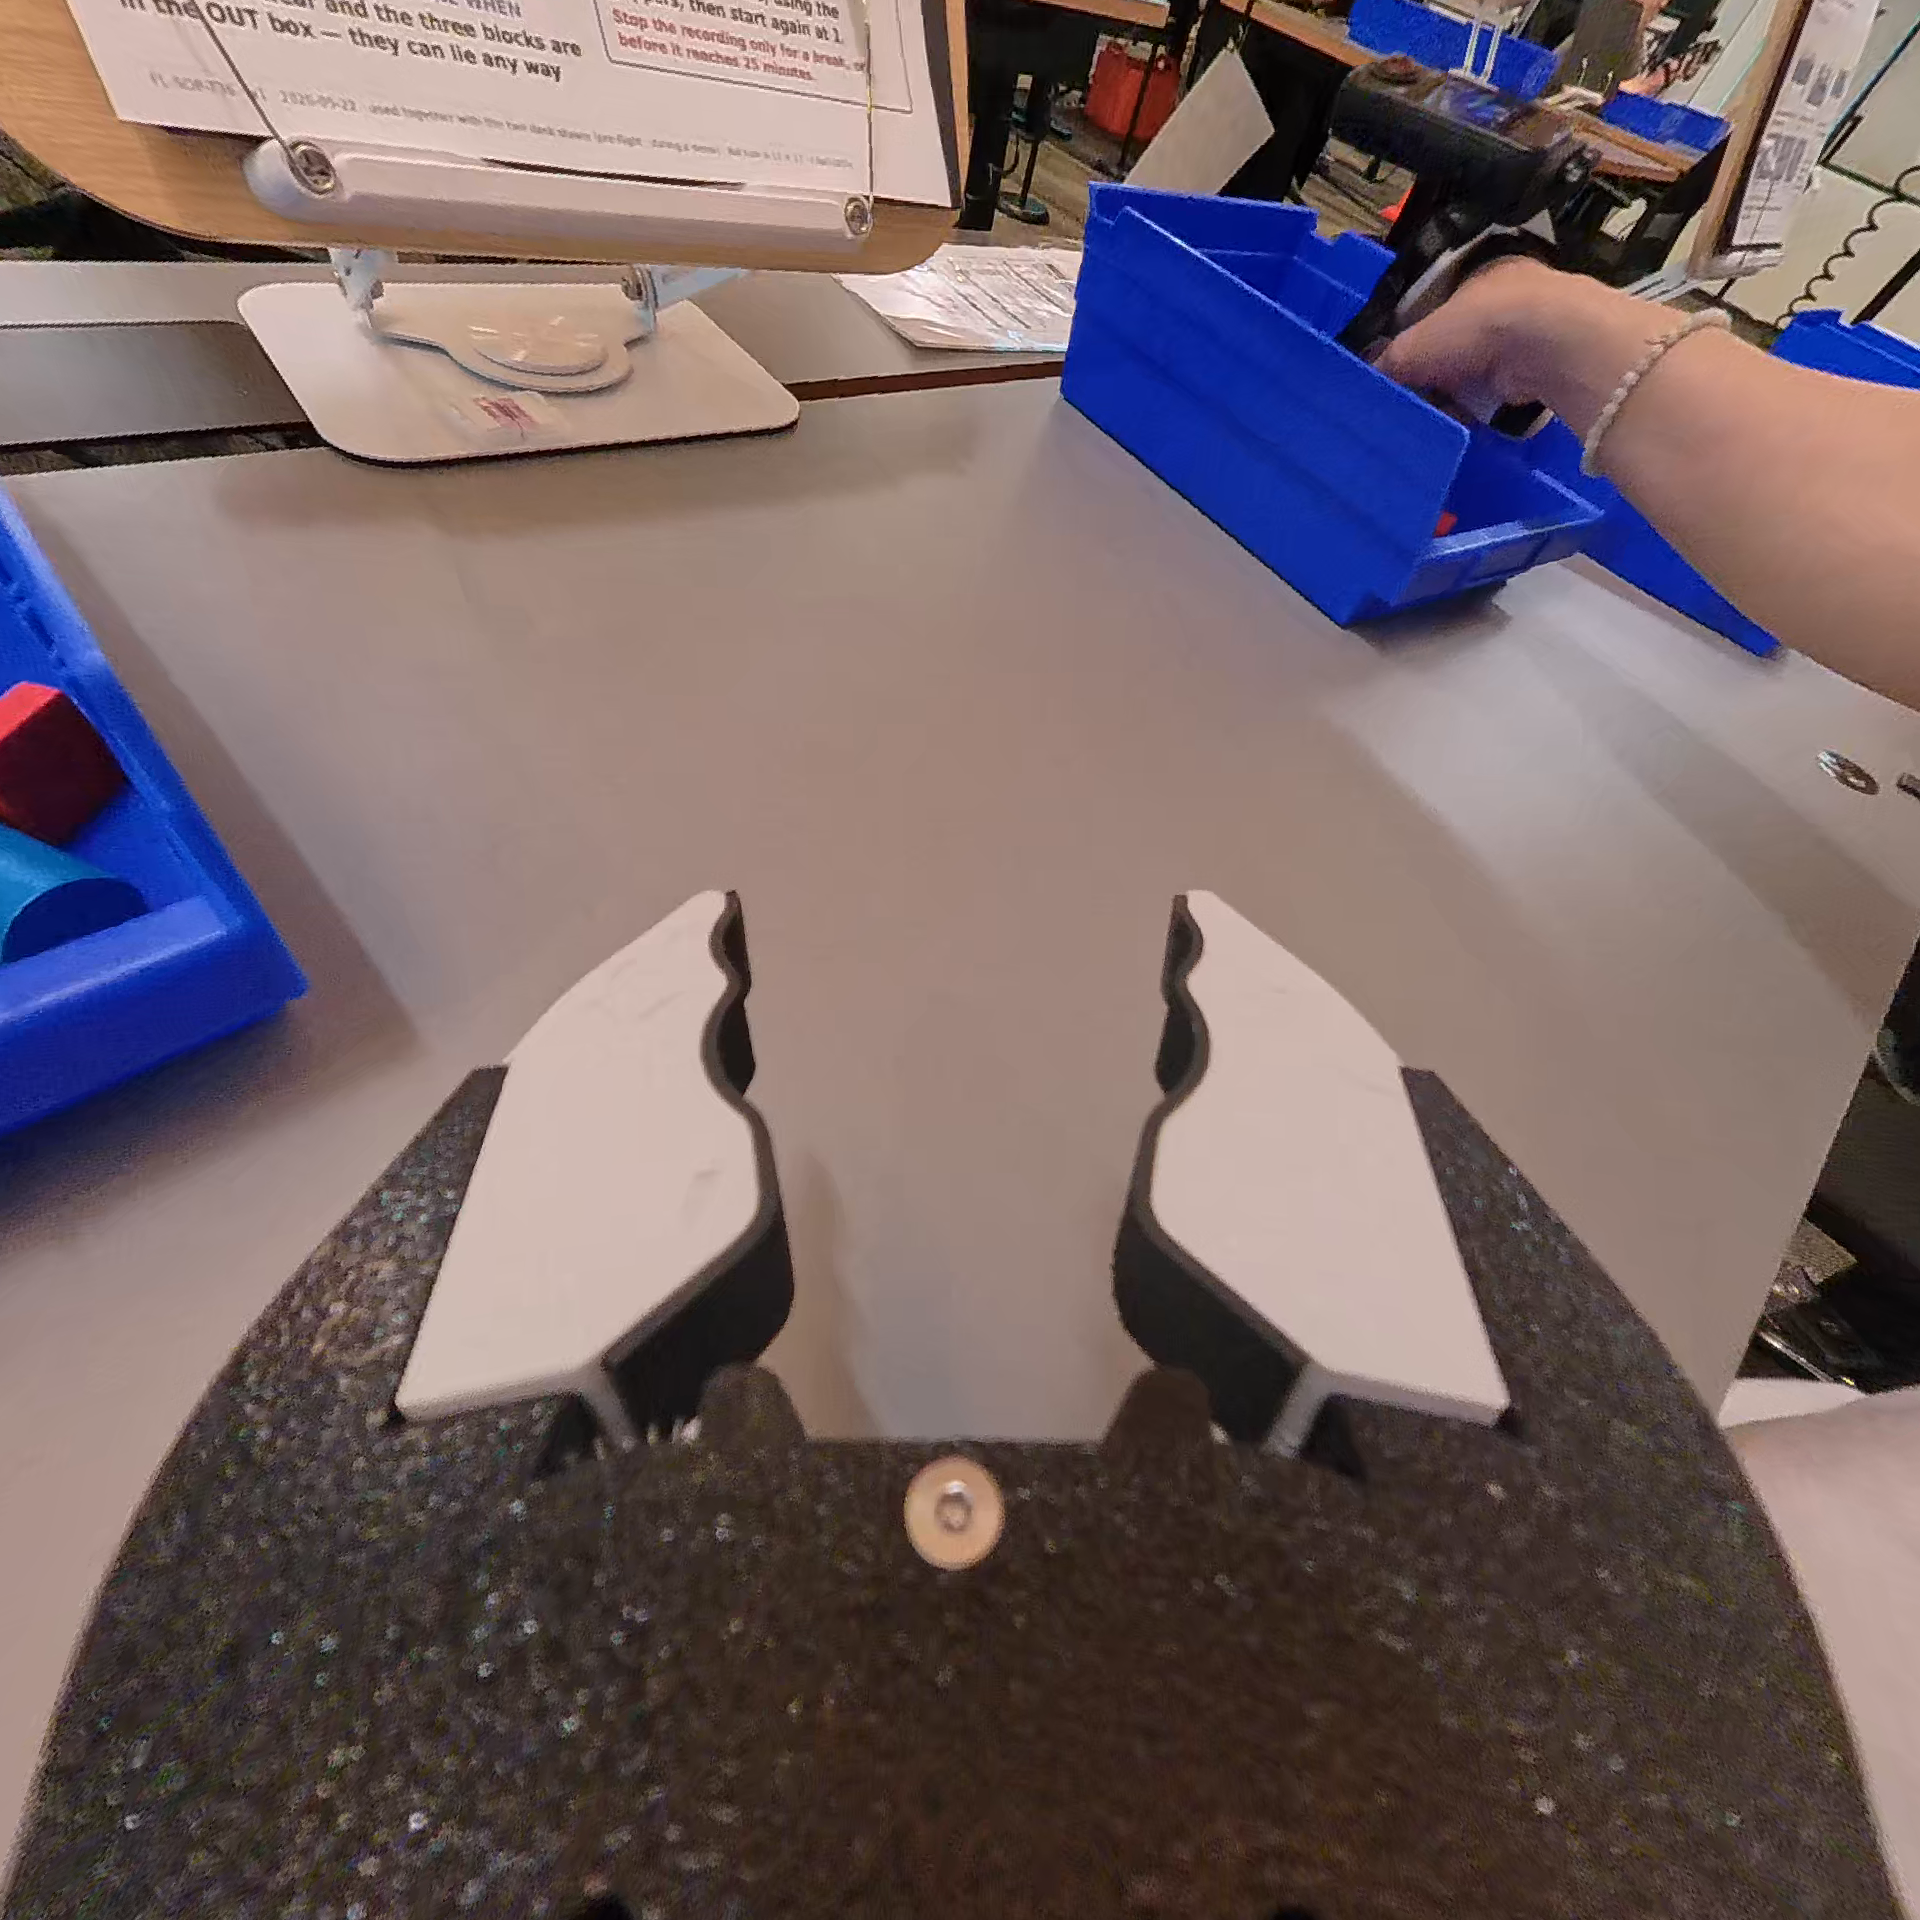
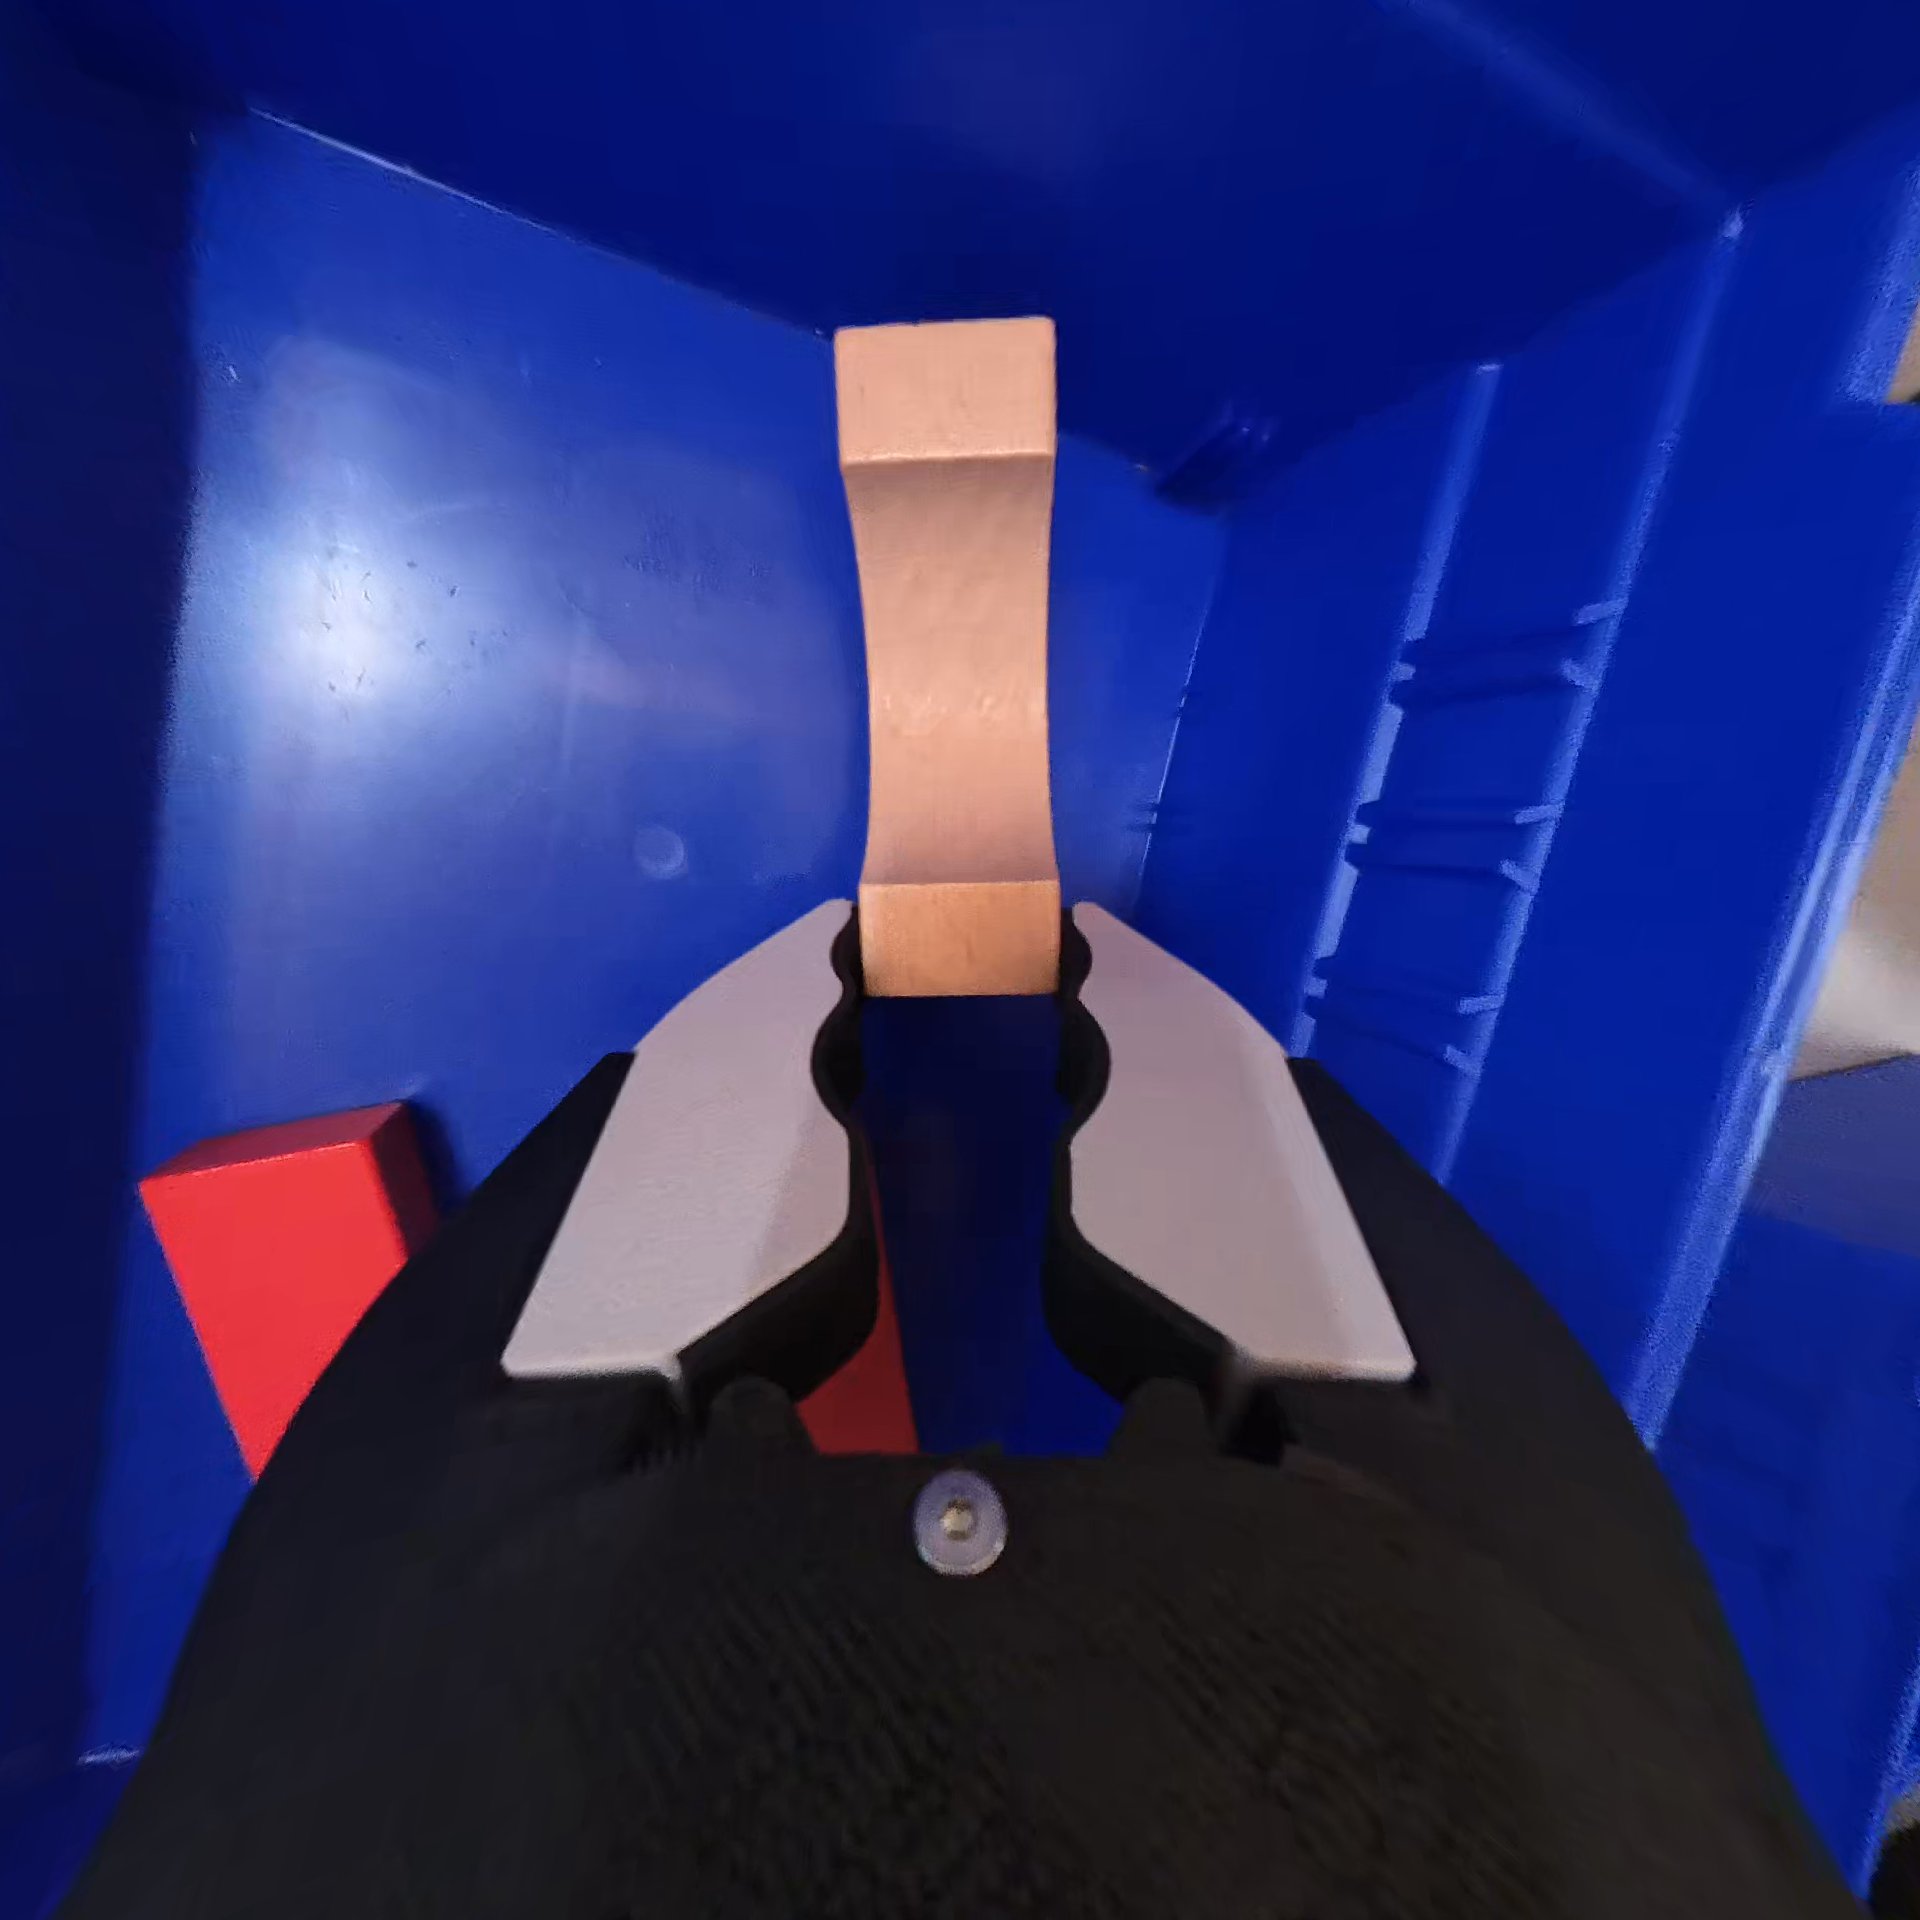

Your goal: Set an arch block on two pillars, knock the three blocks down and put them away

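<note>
The right gripper [image 2: 961, 951] pinches the near end of a tan arch-shaped wooden block [image 2: 951, 665] inside a blue bin [image 2: 468, 623]; a red block [image 2: 281, 1268] lies at eight o'clock. The left gripper [image 1: 956, 935] hangs spread over the grey table [image 1: 935, 675], with another blue bin [image 1: 156, 997] at nine o'clock.

Glossy blue plastic bin [image 2: 436, 623]; matt pale wood arch block [image 2: 951, 644]; smooth matt grey table [image 1: 935, 675].

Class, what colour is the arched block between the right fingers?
Light tan arched block; right wrist view shows it best.
</note>
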Demonstrator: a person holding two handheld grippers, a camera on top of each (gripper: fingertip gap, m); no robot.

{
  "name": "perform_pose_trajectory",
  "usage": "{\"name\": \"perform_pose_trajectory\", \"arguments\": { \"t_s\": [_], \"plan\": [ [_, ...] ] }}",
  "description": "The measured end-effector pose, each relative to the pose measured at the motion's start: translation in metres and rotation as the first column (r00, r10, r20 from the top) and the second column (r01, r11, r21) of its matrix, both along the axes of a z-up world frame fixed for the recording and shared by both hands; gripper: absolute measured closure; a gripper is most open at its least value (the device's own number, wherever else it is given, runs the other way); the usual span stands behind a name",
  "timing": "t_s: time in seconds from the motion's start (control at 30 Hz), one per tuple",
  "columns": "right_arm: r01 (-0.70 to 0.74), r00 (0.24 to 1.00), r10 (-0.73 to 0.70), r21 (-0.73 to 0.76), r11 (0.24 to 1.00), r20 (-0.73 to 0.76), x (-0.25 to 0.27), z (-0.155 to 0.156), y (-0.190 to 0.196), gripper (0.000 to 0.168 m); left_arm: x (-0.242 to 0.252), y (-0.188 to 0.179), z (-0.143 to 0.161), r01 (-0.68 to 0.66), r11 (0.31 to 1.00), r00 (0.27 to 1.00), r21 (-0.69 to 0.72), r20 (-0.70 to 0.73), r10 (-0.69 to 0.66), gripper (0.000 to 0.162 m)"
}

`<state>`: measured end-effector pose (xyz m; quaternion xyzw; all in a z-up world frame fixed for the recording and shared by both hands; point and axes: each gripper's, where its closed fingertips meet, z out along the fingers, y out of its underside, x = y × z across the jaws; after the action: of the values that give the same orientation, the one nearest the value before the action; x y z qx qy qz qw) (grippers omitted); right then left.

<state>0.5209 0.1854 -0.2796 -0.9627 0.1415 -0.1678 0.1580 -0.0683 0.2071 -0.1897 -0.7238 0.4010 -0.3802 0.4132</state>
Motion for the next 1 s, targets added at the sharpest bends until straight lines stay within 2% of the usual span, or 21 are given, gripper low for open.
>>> {"name": "perform_pose_trajectory", "arguments": {
  "t_s": [0.07, 0.27, 0.33, 0.5, 0.63, 0.7, 0.8, 0.9, 1.0],
  "plan": [
    [-0.004, 1.000, 0.004, -0.035, 0.999, -0.025, -0.003, -0.003, -0.003, 0.133, 0.001, 0.002, 0.000, -0.004, 1.000, 1.000, -0.004, 0.003, 0.004, 0.085],
    [-0.024, 0.999, 0.023, -0.020, 1.000, -0.041, -0.005, -0.003, -0.003, 0.133, 0.006, 0.006, 0.003, -0.003, 1.000, 1.000, -0.004, 0.010, 0.003, 0.080],
    [-0.050, 0.998, 0.050, -0.014, 0.999, -0.037, -0.009, 0.000, -0.004, 0.127, 0.007, 0.006, 0.004, -0.005, 1.000, 1.000, 0.002, 0.006, 0.005, 0.079],
    [-0.066, 0.997, 0.074, 0.226, 0.972, -0.028, -0.026, 0.043, 0.009, 0.101, -0.003, 0.016, 0.000, -0.038, 0.999, 0.999, 0.023, -0.034, 0.039, 0.077],
    [-0.135, 0.985, 0.169, 0.483, 0.865, -0.029, -0.067, 0.100, 0.021, 0.084, -0.021, 0.033, 0.006, -0.099, 0.994, 0.993, 0.039, -0.061, 0.101, 0.078],
    [-0.200, 0.968, 0.249, 0.561, 0.803, -0.011, -0.097, 0.125, 0.023, 0.076, -0.035, 0.047, 0.010, -0.155, 0.987, 0.984, 0.050, -0.077, 0.159, 0.078],
    [-0.301, 0.927, 0.374, 0.636, 0.711, 0.021, -0.150, 0.151, 0.023, 0.075, -0.053, 0.066, 0.020, -0.226, 0.973, 0.972, 0.044, -0.061, 0.228, 0.081],
    [-0.383, 0.853, 0.522, 0.689, 0.615, 0.007, -0.214, 0.159, 0.023, 0.077, -0.071, 0.085, 0.026, -0.297, 0.955, 0.953, 0.013, -0.063, 0.297, 0.085],
    [-0.443, 0.783, 0.621, 0.694, 0.568, -0.009, -0.268, 0.150, 0.019, 0.079, -0.089, 0.111, 0.028, -0.366, 0.931, 0.923, -0.011, -0.130, 0.361, 0.089]
  ]
}}
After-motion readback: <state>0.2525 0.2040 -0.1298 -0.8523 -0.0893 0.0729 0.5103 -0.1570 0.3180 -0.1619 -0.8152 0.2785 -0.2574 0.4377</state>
